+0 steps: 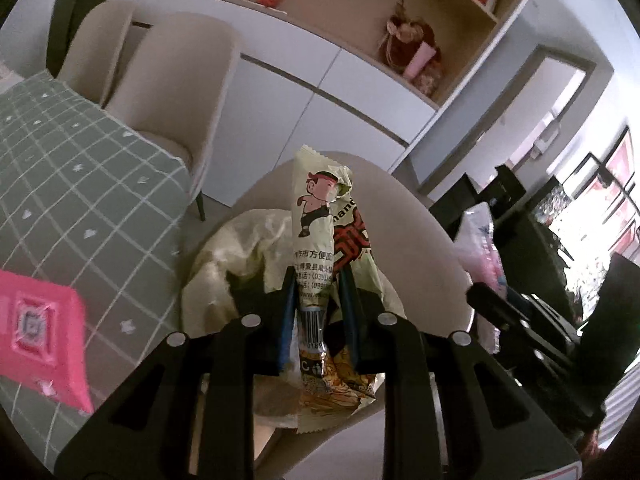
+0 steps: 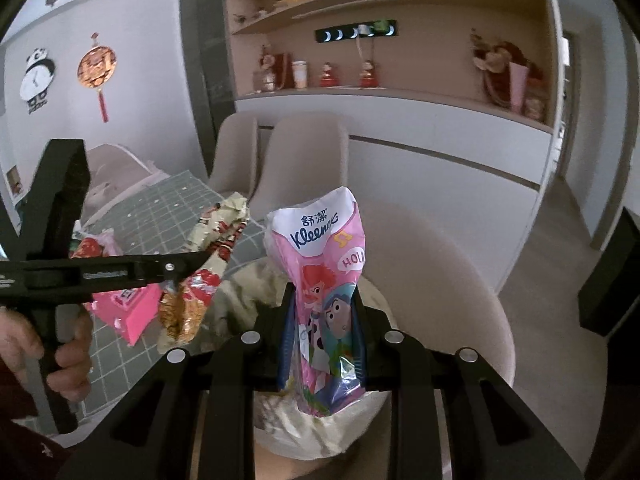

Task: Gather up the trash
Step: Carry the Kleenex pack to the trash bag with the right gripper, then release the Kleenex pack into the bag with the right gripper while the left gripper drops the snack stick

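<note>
Left gripper fingers clamp a noodle wrapper; right gripper fingers clamp a Kleenex pack, seemingly blurred in the left view.

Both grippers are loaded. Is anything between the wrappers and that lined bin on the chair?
Nothing visible blocks the drop. The left gripper holds the noodle wrapper and the right gripper holds the Kleenex pack, both over the open bag-lined bin on the chair.
</note>
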